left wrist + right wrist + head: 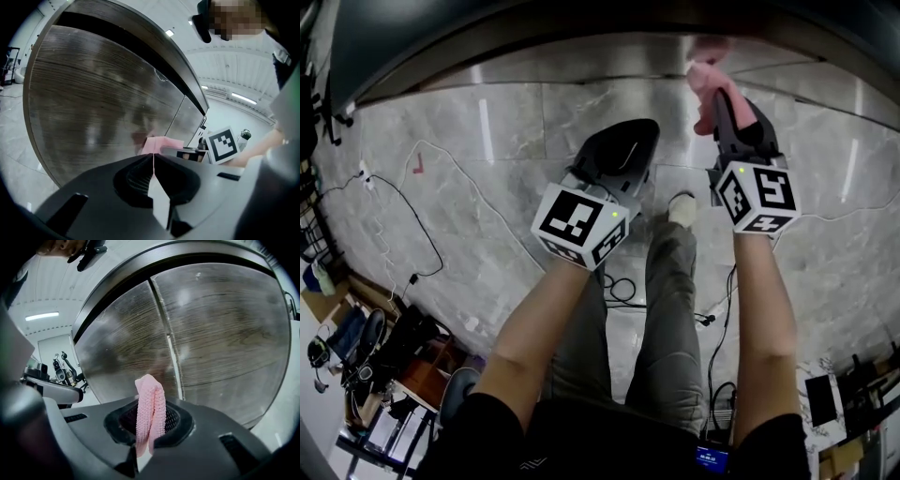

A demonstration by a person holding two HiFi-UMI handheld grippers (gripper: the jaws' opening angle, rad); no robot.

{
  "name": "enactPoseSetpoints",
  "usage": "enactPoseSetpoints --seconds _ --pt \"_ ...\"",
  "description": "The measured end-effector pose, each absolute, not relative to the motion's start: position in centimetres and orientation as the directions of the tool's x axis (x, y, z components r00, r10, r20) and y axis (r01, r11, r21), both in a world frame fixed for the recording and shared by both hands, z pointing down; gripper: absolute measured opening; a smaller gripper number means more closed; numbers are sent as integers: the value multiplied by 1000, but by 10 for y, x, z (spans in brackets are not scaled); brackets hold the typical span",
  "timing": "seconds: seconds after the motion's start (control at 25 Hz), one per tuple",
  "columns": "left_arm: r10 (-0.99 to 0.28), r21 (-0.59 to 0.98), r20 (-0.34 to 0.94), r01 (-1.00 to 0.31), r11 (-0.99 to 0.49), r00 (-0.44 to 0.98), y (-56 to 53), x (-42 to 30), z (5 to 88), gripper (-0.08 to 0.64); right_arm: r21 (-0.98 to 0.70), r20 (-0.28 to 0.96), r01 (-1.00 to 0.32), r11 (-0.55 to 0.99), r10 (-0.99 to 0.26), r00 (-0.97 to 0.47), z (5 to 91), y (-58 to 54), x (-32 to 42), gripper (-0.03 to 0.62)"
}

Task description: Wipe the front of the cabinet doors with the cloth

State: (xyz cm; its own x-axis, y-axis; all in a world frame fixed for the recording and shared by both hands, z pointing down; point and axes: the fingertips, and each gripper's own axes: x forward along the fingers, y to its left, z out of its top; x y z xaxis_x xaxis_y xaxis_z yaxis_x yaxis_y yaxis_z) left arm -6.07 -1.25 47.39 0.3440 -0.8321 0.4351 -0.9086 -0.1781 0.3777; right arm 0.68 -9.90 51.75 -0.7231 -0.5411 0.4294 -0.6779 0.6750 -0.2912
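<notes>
You are standing over a pale marbled floor [487, 169], facing a dark wood-grain cabinet, with a hand-held gripper in each hand. The right gripper [733, 111] is clamped on the cloth [711, 86], a pink knitted strip. It is folded between the jaws so that a short loop stands up past the tips, probably so that soft fabric rather than hard plastic meets the wood. The loop is raised toward the lower part of the cabinet doors [126, 345] and lies very close to the front face. No view confirms that it is actually touching. The right gripper view shows the cloth roughly in line with the vertical seam [169, 352] where the doors meet, just to its left. The left gripper [639, 133] is clenched with nothing in it, its jaws meeting in a thin line. It hangs beside the right one, lower and back from the door, which suggests it is simply being kept out of the wiping hand's way. The count is one cloth, two grippers, two marker cubes, one on the left [581, 225] and one on the right [757, 195], and two door panels with one seam between them. Several loose cables [403, 206] trail across the floor to your left, well apart from the cabinet.
</notes>
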Motion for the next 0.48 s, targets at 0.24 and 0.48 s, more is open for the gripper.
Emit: enactPoseSetpoints --seconds 0.24,0.48 --pt "-816 377 439 -901 -213 377 -20 -28 473 14 -294 439 -701 650 -560 -703 520 -107 39 44" --pt "-803 369 444 -898 -241 398 -27 -7 475 14 -308 443 -721 621 -577 -686 524 -110 63 44"
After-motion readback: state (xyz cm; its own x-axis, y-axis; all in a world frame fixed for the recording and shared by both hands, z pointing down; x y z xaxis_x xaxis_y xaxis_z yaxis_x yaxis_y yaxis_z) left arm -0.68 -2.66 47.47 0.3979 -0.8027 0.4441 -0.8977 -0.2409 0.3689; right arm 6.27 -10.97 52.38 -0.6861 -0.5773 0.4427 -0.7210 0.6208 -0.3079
